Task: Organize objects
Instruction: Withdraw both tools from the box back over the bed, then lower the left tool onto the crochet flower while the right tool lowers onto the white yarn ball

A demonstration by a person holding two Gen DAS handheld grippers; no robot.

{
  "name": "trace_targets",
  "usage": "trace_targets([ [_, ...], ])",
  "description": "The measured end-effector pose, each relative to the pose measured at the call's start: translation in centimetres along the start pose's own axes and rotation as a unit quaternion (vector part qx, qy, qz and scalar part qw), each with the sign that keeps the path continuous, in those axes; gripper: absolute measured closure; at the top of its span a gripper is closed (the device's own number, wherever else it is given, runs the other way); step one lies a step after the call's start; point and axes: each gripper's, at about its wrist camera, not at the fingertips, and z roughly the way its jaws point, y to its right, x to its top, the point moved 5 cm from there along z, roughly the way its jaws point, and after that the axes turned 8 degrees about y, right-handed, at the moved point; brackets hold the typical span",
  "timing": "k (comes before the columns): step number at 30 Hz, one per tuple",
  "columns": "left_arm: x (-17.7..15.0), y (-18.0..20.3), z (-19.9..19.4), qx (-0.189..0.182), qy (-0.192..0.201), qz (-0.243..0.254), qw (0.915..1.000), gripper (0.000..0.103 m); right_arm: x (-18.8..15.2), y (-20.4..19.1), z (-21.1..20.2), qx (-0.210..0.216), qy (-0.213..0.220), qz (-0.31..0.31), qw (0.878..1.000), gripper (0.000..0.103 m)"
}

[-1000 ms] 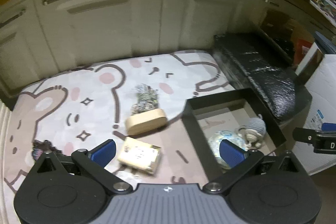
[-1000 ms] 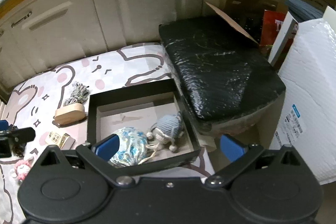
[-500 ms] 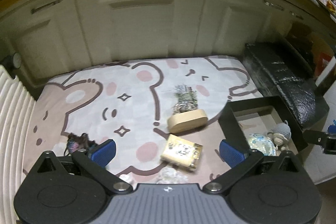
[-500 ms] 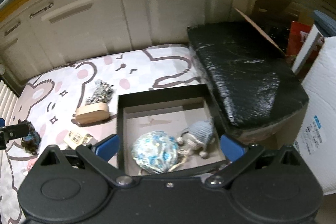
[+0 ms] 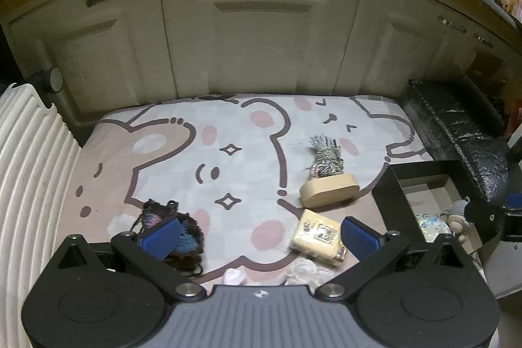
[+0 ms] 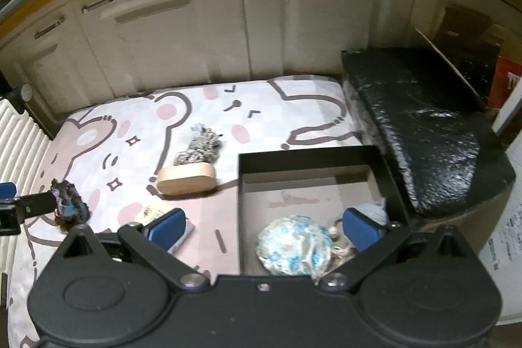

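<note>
A black box (image 6: 310,154) sits on a bear-print mat (image 5: 235,132) and holds a blue floral pouch (image 6: 293,245) and a grey knitted toy (image 6: 375,211). On the mat lie a wooden oval case (image 5: 329,194), a grey yarn bundle (image 5: 326,157), a yellow packet (image 5: 318,232) and a dark knitted pouch (image 5: 182,224). My left gripper (image 5: 257,234) is open above the mat, its left finger over the dark pouch. My right gripper (image 6: 262,225) is open, its right finger over the box. The box also shows at the right of the left wrist view (image 5: 391,194).
Cream cabinet doors (image 5: 261,38) stand behind the mat. A black wrapped bundle (image 6: 424,119) lies right of the box. A white ribbed panel (image 5: 26,168) runs along the left. Small white crumpled items (image 5: 303,269) lie near the mat's front edge.
My left gripper has swung left, away from the box, bringing the dark pouch under its left finger. My right gripper has also shifted left over the box. Both stay open.
</note>
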Motion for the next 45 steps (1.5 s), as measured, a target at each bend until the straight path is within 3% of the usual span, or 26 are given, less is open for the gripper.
trace_targets([
  [16,0.2,-5.2,-1.5,0.029,0.039,-0.050,0.9976,0.000,1.1,-4.1,0.8,0.028,0.025,0.000,0.999,0.000],
  [26,-0.2,-10.0,-0.5,0.086,0.035,-0.075,0.9928,0.000,1.0,-7.0,1.9,0.041,0.027,-0.026,0.998,0.000],
  [32,-1.0,-11.3,1.6,0.085,0.019,-0.067,0.9939,0.000,0.8,-9.1,2.0,0.057,0.047,-0.055,0.996,0.000],
  [40,-2.2,-11.7,5.1,0.066,-0.019,-0.071,0.9951,0.000,-0.6,-12.2,3.4,0.096,0.002,-0.058,0.994,0.000],
  [45,-2.8,-12.2,7.0,0.054,-0.046,-0.105,0.9920,0.000,-2.5,-13.1,5.8,0.119,-0.085,-0.012,0.989,0.001],
])
